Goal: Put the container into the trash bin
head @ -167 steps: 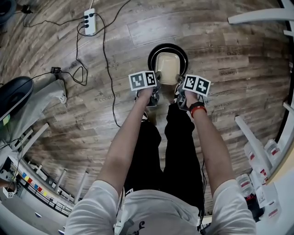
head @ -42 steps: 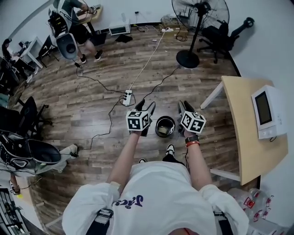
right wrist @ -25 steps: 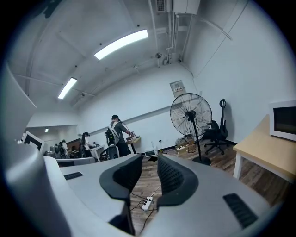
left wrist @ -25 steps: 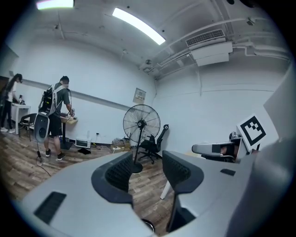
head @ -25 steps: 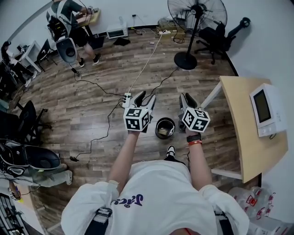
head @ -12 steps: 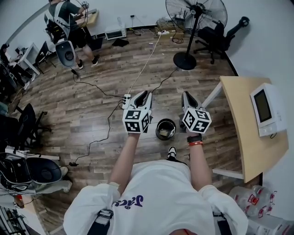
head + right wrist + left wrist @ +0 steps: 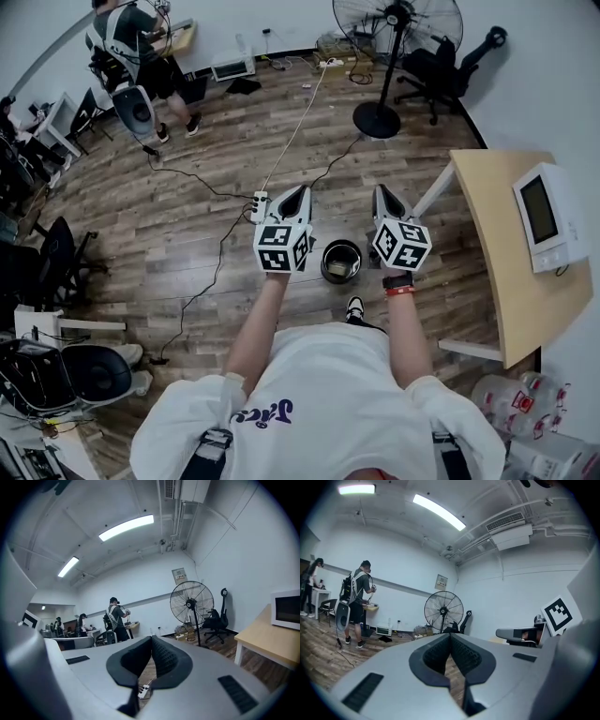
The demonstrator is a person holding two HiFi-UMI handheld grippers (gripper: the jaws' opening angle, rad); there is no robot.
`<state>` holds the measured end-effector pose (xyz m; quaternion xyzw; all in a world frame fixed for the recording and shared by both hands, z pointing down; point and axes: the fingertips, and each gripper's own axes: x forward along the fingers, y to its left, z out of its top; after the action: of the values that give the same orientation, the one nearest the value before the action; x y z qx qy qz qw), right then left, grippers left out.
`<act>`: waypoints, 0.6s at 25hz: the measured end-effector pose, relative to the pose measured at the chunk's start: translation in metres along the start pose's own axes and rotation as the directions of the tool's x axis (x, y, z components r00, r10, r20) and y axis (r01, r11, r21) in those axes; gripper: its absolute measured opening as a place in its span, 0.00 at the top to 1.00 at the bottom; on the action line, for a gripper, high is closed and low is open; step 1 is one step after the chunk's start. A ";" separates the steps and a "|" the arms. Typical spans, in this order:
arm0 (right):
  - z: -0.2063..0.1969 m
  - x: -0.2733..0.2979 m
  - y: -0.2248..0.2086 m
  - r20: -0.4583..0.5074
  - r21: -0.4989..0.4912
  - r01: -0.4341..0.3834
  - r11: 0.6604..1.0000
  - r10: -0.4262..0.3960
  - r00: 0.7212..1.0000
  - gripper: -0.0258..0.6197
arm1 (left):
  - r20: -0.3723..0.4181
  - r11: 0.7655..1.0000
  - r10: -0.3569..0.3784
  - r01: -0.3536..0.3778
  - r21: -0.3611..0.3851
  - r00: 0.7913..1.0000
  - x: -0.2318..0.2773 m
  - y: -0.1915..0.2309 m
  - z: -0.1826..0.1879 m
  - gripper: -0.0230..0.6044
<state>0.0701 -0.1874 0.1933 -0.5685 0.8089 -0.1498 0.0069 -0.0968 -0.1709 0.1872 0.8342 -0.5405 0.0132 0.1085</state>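
— Where is the container [image 7: 342,269] sitting?
— It's lying inside the trash bin [image 7: 324,251] on the floor. You're holding the left tool [image 7: 298,191] and right tool [image 7: 382,193] closed on nothing. It's looking light and thin-walled, so its rim would likely be the best hold.

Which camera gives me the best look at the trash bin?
Head view: the trash bin stands on the floor below, its open top seen from above. Neither gripper view shows it; both look out over it.
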 end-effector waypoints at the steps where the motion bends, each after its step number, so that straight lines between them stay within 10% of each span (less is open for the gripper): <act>1: -0.001 0.001 0.000 -0.001 -0.001 0.003 1.000 -0.003 1.000 0.94 | 0.003 1.000 -0.005 0.005 -0.002 1.000 0.000 0.001 0.000 0.93; 15: -0.003 0.004 -0.015 -0.003 -0.008 0.015 1.000 -0.015 1.000 0.94 | 0.022 1.000 -0.021 0.021 -0.011 1.000 0.013 -0.005 -0.002 0.93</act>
<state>0.0819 -0.1947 0.2009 -0.5746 0.8050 -0.1476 0.0023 -0.0869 -0.1799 0.1901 0.8393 -0.5329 -0.0003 0.1074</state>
